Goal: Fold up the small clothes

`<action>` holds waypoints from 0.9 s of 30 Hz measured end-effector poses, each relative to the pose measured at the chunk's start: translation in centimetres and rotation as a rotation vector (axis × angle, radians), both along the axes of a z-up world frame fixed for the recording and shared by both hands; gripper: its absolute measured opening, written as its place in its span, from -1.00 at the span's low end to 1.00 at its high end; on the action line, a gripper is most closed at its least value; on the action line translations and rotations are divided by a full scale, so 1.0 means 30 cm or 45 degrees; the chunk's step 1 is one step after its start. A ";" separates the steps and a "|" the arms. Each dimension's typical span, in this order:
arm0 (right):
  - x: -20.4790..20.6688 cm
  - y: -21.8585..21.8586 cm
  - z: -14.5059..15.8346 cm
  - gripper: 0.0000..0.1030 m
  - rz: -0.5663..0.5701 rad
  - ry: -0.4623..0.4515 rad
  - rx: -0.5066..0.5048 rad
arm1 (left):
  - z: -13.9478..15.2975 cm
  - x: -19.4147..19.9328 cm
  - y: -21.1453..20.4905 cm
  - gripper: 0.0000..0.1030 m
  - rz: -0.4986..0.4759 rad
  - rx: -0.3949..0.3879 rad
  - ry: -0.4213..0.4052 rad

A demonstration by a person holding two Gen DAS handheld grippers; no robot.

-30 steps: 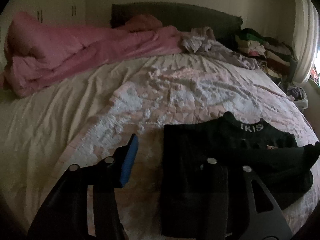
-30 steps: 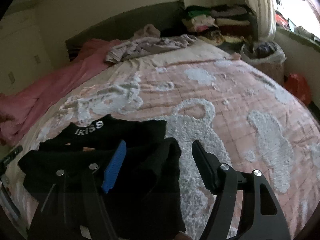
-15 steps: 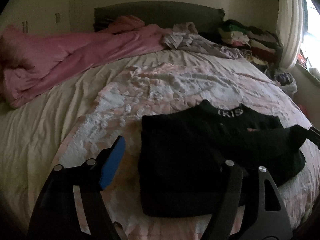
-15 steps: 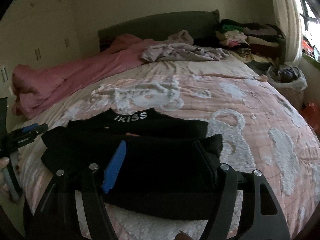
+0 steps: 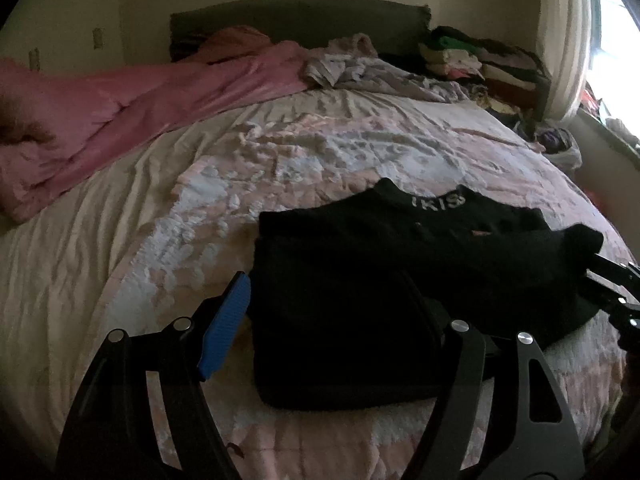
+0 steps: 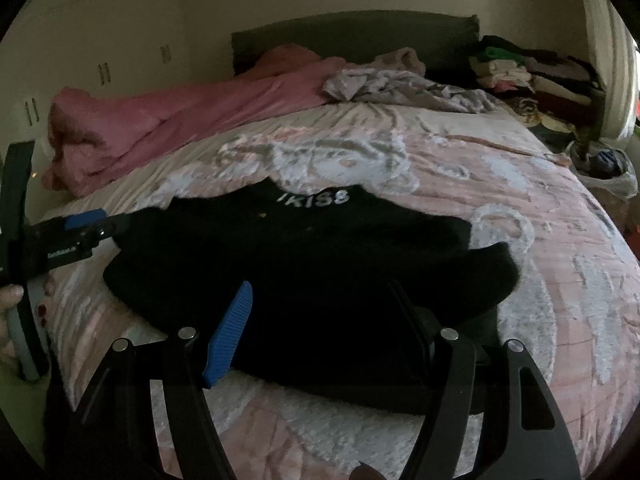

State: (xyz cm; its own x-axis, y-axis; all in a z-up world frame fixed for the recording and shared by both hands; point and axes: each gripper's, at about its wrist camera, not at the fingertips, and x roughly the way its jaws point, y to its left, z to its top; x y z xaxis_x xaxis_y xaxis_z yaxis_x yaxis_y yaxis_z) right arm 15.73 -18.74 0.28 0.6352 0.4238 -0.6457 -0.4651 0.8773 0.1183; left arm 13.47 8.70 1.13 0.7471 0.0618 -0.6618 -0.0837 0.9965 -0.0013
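A black top (image 5: 380,280) with white collar lettering lies partly folded on the pink-and-white quilt (image 5: 280,160), one sleeve laid across its body. My left gripper (image 5: 324,316) hangs open over the near left part of the top, its blue pad (image 5: 226,320) just off the cloth's left edge. My right gripper (image 6: 320,324) is open above the near edge of the top (image 6: 320,264), with nothing pinched. Each gripper shows in the other's view: the right gripper (image 5: 612,288) at the sleeve end, the left gripper (image 6: 72,236) at the top's left side, held by a hand (image 6: 10,300).
A pink duvet (image 5: 120,100) is bunched along the far left of the bed. A crumpled lilac garment (image 5: 360,68) lies by the dark headboard (image 5: 300,16). Folded clothes (image 5: 480,60) are stacked at the far right, with a bag (image 6: 608,168) below the curtain.
My left gripper's jaws have widened and let go of the cloth. Both grippers have drawn back toward the near edge, and the right view has swung so the top sits in its middle.
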 end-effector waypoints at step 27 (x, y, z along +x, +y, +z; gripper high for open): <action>0.148 0.064 -0.149 -0.16 0.032 0.103 -0.150 | -0.174 0.091 -0.155 0.02 -0.137 0.135 0.117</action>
State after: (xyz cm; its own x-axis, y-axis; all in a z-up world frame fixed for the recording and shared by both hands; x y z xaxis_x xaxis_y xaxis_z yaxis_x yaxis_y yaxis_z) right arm 20.15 -16.81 -4.19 0.5693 0.3573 -0.7404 -0.4800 0.8756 0.0534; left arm 16.19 4.06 -4.10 0.6898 0.0575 -0.7217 0.0287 0.9939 0.1066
